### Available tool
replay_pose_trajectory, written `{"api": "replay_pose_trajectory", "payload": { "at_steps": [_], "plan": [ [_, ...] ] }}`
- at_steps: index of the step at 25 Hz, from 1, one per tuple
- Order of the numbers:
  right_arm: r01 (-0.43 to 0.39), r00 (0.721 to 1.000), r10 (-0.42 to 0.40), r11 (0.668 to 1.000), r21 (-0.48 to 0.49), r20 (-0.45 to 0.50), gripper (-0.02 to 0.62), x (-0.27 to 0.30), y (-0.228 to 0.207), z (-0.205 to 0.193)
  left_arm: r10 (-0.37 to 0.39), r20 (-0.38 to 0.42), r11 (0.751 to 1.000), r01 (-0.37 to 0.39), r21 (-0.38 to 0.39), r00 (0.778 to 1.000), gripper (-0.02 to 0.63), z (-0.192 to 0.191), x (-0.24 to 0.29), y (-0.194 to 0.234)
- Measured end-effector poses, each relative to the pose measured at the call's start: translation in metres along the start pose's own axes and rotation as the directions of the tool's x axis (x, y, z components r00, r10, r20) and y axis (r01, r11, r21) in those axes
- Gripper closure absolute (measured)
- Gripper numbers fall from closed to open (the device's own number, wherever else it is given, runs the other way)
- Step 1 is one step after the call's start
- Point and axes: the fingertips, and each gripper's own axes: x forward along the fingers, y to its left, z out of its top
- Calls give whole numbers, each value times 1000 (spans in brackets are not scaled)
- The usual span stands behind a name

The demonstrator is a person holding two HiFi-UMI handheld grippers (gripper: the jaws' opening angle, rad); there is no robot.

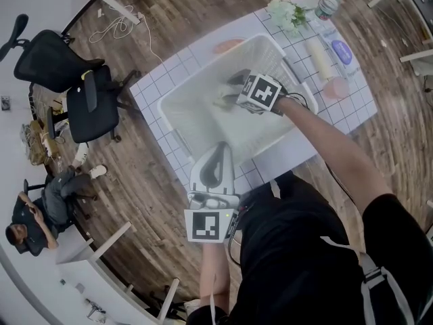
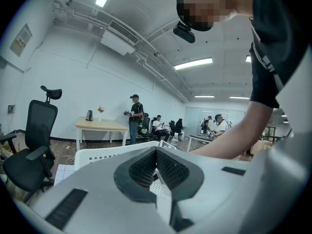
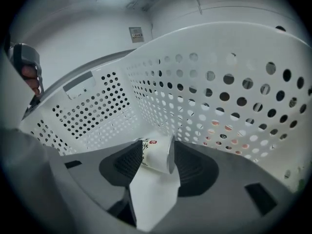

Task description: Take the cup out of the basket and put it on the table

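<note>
Right gripper view: right claw (image 3: 157, 149) wide open astride sideways cup (image 3: 156, 157), basket (image 3: 234, 96) walls around.

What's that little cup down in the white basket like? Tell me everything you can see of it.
The cup is small and white, paper by the look, with dark print and a small red mark on its side. It lies tipped over on the floor of the perforated basket, between the wide-open jaws of the right tool. Whether they touch it is unclear.
</note>
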Motion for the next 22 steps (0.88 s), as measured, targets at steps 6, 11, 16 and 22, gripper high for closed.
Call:
{"api": "replay_pose_trajectory", "payload": {
  "at_steps": [6, 11, 16, 22],
  "plan": [
    [-9, 999, 9, 1000, 5, -37, 393, 8, 0, -10, 1, -3, 1000, -1, -5, 1000, 597, -2, 0, 1],
    [0, 996, -1, 1000, -17, -84, 393, 12, 1, -19, 1, -1, 1000, -1, -7, 1000, 597, -4, 1, 0],
    [-6, 996, 3, 999, -33, -84, 417, 10, 3, -18, 4, -4, 1000, -4, -9, 1000, 597, -4, 0, 0],
    [-33, 996, 28, 997, -64, -84, 482, 10, 11, -17, 8, -3, 1000, -8, -6, 1000, 597, -4, -1, 1]
  ]
}}
